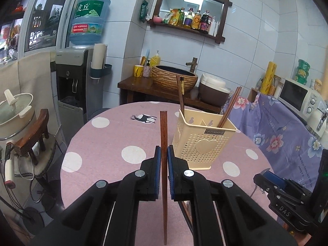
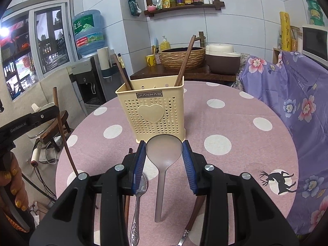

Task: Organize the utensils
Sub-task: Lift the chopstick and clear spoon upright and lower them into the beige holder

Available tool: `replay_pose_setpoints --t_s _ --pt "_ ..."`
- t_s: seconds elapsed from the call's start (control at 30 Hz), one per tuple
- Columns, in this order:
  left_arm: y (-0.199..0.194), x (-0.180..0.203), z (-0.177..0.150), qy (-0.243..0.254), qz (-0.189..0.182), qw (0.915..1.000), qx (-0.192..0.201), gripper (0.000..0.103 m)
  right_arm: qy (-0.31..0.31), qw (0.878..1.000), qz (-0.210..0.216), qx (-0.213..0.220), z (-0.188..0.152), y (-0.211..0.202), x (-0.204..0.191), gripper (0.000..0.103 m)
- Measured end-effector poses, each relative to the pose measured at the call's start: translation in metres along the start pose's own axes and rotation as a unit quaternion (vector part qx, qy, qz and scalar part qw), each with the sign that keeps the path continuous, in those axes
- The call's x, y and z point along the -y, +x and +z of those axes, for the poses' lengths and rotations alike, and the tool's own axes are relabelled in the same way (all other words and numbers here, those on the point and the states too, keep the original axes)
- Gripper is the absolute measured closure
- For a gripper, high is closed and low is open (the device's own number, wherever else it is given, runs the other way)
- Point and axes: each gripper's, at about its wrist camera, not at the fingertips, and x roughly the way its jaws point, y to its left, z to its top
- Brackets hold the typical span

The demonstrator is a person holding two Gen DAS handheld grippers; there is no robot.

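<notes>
Between our left gripper's (image 1: 164, 153) blue pads (image 1: 157, 164) we hold one wooden chopstick (image 1: 163, 135) pinched upright, above the near part of the round table (image 1: 106, 143), just left of the cream utensil basket (image 1: 201, 143). We should carry it over the rim, then lower it into a compartment beside the chopsticks (image 1: 229, 106) already inside. Our right gripper (image 2: 164, 153) holds the translucent rice paddle (image 2: 164, 149) and should wait.

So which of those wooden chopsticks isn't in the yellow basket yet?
The single chopstick clamped upright in the left gripper; the other chopsticks already stand in the basket.
</notes>
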Motion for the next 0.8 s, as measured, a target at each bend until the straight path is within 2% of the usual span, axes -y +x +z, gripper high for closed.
replay_pose_setpoints --t_s 0.17,0.3,0.43,0.53,0.67,0.8 --pt "-0.004 0.003 0.007 0.004 -0.005 0.9999 0.011 0.095 -0.010 1.000 0.003 0.010 0.007 -0.002 -0.005 0.066" --pt "-0.007 0.011 0.026 0.013 -0.018 0.9992 0.032 0.095 -0.018 0.999 0.010 0.033 0.030 -0.006 -0.009 0.066" --pt "-0.012 0.025 0.066 0.019 -0.041 0.9968 0.065 0.095 -0.039 0.996 0.009 0.078 0.080 -0.011 -0.019 0.066" --pt "-0.020 0.039 0.107 0.024 -0.054 0.9928 0.104 0.095 -0.042 0.993 0.009 0.108 0.131 -0.015 -0.023 0.066" --pt "-0.020 0.058 0.154 0.028 -0.066 0.9883 0.134 0.095 -0.035 0.990 0.001 0.134 0.188 -0.012 -0.024 0.066" --pt "0.004 0.067 0.167 0.022 -0.062 0.9895 0.129 0.095 -0.024 0.989 -0.020 0.141 0.212 0.009 -0.020 0.066"
